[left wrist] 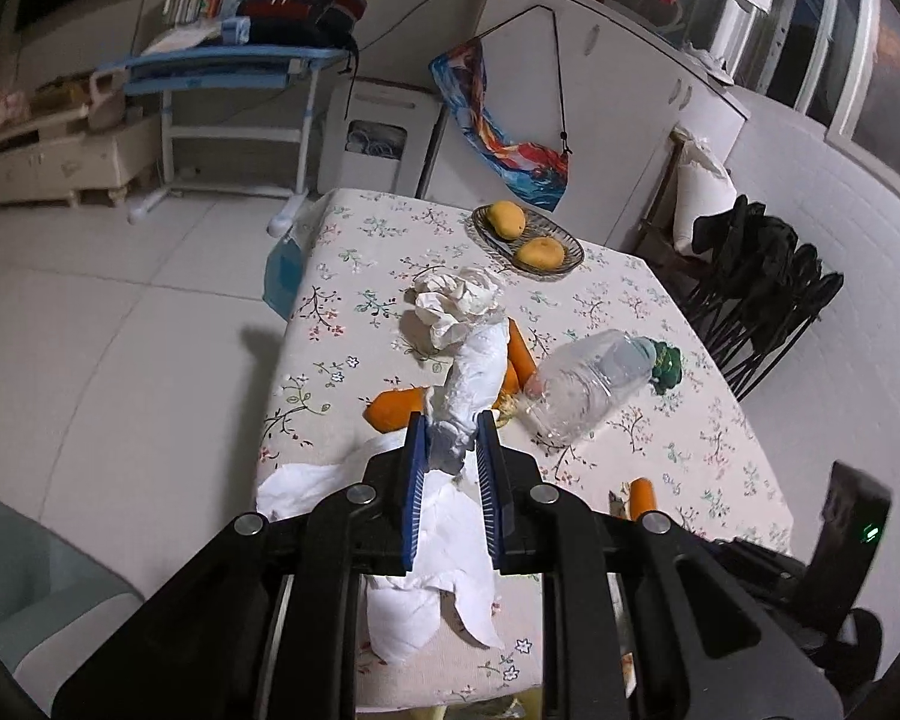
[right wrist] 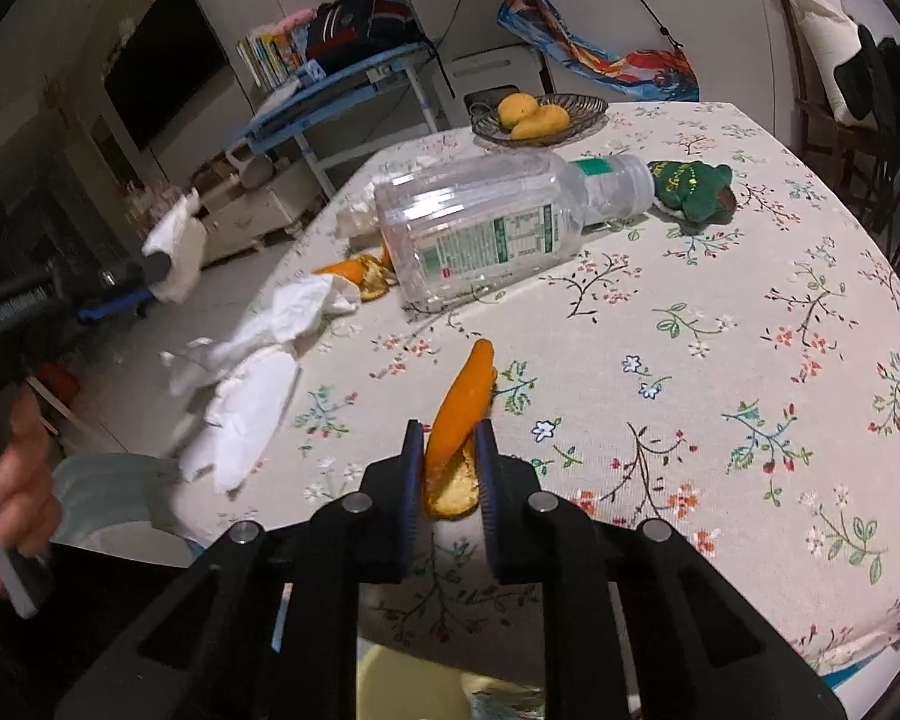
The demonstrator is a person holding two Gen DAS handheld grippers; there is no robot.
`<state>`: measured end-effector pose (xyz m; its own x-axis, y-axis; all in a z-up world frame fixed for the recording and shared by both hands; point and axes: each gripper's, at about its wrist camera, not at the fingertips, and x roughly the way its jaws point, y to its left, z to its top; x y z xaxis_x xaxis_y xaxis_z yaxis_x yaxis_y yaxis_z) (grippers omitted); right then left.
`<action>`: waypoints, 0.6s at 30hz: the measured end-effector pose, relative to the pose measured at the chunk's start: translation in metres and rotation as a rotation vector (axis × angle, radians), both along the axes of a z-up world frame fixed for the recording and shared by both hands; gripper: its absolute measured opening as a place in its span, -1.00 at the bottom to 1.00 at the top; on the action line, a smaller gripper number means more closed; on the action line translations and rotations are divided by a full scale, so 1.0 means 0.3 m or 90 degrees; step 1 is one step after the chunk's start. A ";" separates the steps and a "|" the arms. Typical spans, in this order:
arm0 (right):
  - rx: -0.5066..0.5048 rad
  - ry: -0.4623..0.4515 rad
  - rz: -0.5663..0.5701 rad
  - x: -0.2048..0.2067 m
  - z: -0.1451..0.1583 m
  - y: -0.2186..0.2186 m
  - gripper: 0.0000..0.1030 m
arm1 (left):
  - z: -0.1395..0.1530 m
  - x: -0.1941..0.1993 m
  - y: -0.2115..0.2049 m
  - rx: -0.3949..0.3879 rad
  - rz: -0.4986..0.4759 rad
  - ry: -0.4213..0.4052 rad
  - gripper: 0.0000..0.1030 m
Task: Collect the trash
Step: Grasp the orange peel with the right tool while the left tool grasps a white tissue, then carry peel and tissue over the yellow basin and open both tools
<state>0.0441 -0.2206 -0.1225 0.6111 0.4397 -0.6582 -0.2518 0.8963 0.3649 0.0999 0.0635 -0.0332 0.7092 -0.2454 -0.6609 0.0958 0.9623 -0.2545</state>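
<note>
Both grippers are loaded, so the step in hand looks like the carrying of picked-up trash to a bin. The left gripper [left wrist: 453, 441] has its two blue jaws closed on a crumpled white tissue [left wrist: 471, 384], which sticks out forward toward 12 o'clock in the left wrist view. The right gripper [right wrist: 448, 450] is clamped on an orange peel [right wrist: 459, 414]; the peel points up toward 12 o'clock between the jaws and seems lifted a little above the floral tablecloth [right wrist: 720, 312].

Much trash is left on the table. In the right wrist view an empty plastic bottle [right wrist: 492, 228] lies on its side at about 12 o'clock, more peel pieces [right wrist: 360, 276] lie just beside its base at 11 o'clock, and loose tissues [right wrist: 252, 372] spread toward the table edge at 9 o'clock. A green plush toy [right wrist: 693, 180] lies near the bottle neck, and a wire basket of mangoes [right wrist: 540, 111] stands at the far side; these two are probably not trash.

A pale round rim [right wrist: 108, 486], maybe a bin, shows at 8 o'clock below the table edge, but this is not certain. The next move probably calls for bringing each gripper over that container and opening the jaws only when the load hangs above the opening, because the light tissue can cling to the pads
</note>
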 end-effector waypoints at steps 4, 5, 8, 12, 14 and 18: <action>0.025 -0.006 -0.004 -0.029 0.021 -0.021 -0.65 | 0.013 -0.043 -0.039 0.031 0.003 -0.025 -0.70; 0.031 -0.009 -0.005 -0.038 0.028 -0.027 -0.65 | 0.016 -0.053 -0.050 0.038 0.002 -0.033 -0.70; 0.043 -0.019 -0.004 -0.059 0.046 -0.035 -0.65 | 0.025 -0.082 -0.064 0.046 0.005 -0.047 -0.70; 0.056 -0.038 -0.003 -0.086 0.075 -0.043 -0.65 | 0.026 -0.112 -0.068 0.045 0.008 -0.054 -0.70; 0.059 -0.047 -0.003 -0.099 0.089 -0.050 -0.65 | 0.021 -0.124 -0.073 0.045 0.007 -0.053 -0.70; 0.064 -0.061 -0.006 -0.113 0.106 -0.060 -0.65 | 0.020 -0.133 -0.081 0.048 0.005 -0.054 -0.70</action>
